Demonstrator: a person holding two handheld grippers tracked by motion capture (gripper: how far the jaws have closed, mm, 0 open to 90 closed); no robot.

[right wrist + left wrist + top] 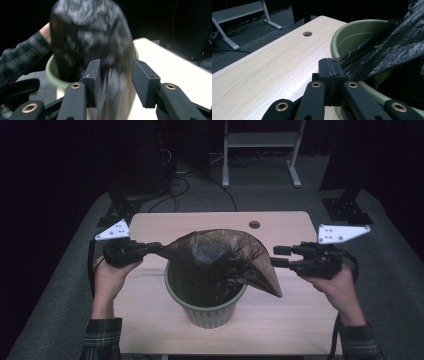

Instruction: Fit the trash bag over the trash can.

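Dark floor and black curtains surround a pale wooden table (150, 320) that fills the middle of my high view, with a white metal stand (260, 150) at the upper centre of the frame. A round cable hole (254, 224) sits near the table's far edge.

At the lower centre of the frame I see a green ribbed bin (207, 312) standing upright on the table. A black plastic bag (220, 257) is draped over its mouth, partly sunk into the bin and partly hanging down over the rim at the right side of the frame.

My left gripper (152, 247), at the left of the frame, is clamped tight on a corner of the bag, pulling that corner out to a point to the left of the bin. From the left gripper view the two pads (329, 72) meet with the bag's crumpled edge pinched between them, right beside the bin's rim.

My right gripper (280, 256) sits at the right of the frame, just beside the hanging flap of the bag. Its jaws stand apart. In the right gripper view the bag is blurred and hangs between the two pads (93, 77); I see no pinch on it.
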